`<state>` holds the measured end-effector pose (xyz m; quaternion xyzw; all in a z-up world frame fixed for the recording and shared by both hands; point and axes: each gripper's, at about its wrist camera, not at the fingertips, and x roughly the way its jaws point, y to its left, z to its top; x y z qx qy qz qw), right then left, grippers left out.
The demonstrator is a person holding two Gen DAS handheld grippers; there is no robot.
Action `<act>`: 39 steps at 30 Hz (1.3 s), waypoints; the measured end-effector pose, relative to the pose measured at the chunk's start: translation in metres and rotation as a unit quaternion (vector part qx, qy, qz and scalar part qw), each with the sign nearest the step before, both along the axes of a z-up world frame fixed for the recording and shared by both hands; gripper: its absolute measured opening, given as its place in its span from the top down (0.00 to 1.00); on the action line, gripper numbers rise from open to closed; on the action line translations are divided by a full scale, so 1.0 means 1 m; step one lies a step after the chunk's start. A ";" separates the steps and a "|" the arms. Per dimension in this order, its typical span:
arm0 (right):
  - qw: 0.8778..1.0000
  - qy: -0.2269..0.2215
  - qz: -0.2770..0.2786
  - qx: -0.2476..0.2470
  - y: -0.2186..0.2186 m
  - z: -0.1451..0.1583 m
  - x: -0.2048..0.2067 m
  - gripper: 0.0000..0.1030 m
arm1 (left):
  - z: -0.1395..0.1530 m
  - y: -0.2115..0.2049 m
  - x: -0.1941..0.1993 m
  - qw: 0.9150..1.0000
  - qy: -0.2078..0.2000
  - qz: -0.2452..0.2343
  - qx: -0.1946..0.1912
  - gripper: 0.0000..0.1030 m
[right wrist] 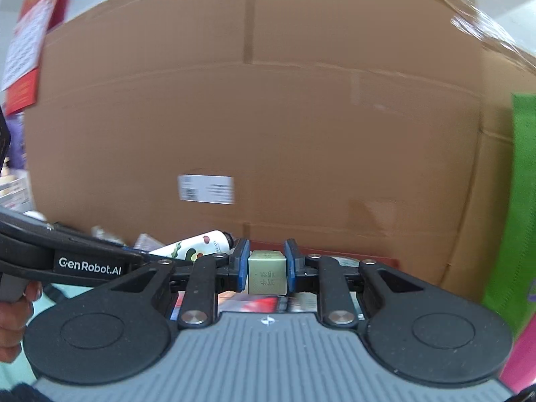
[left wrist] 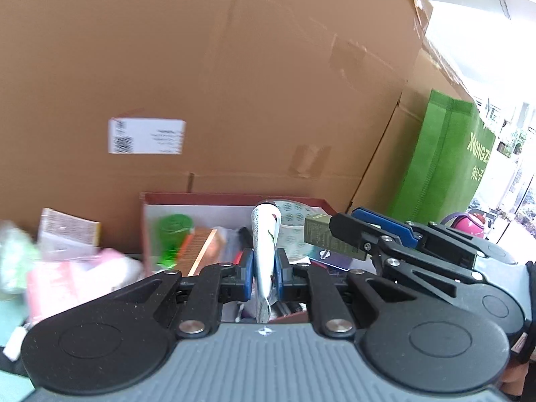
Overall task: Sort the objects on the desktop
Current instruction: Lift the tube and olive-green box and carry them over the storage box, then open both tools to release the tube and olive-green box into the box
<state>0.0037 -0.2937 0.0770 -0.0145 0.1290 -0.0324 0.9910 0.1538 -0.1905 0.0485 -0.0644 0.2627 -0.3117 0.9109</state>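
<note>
My left gripper (left wrist: pixel 263 276) is shut on a white tube (left wrist: pixel 265 234) that stands upright between its blue pads, above a red-rimmed box (left wrist: pixel 231 198) full of small items. My right gripper (right wrist: pixel 267 269) is shut on a small olive-gold carton (right wrist: pixel 267 273). In the left wrist view the right gripper (left wrist: pixel 338 234) comes in from the right with the carton (left wrist: pixel 323 236) over the same box. In the right wrist view the left gripper (right wrist: pixel 134 256) reaches in from the left with the white tube (right wrist: pixel 192 248) in it.
A large cardboard box (left wrist: pixel 234 83) fills the background close behind. A green bag (left wrist: pixel 442 154) stands at the right. The red box holds a green bottle (left wrist: pixel 172 234), a comb (left wrist: pixel 201 248) and a round patterned item (left wrist: pixel 293 231). Pink and green packets (left wrist: pixel 67 268) lie at the left.
</note>
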 end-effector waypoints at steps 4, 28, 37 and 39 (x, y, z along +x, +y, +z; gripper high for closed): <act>1.000 0.004 -0.017 0.017 -0.022 -0.016 0.011 0.80 | -0.011 -0.019 0.013 1.000 0.007 -0.007 0.011 0.89; 0.997 0.018 -0.075 -0.029 -0.041 -0.057 0.022 0.12 | -0.016 -0.015 0.009 0.999 -0.048 0.021 0.007 0.11; 0.994 0.042 -0.094 -0.037 -0.030 -0.055 0.016 0.12 | -0.014 -0.003 -0.006 0.997 -0.052 0.050 0.026 0.08; 0.994 0.044 -0.094 -0.037 -0.027 -0.054 0.011 0.11 | -0.013 0.001 -0.010 0.997 -0.051 0.054 0.027 0.08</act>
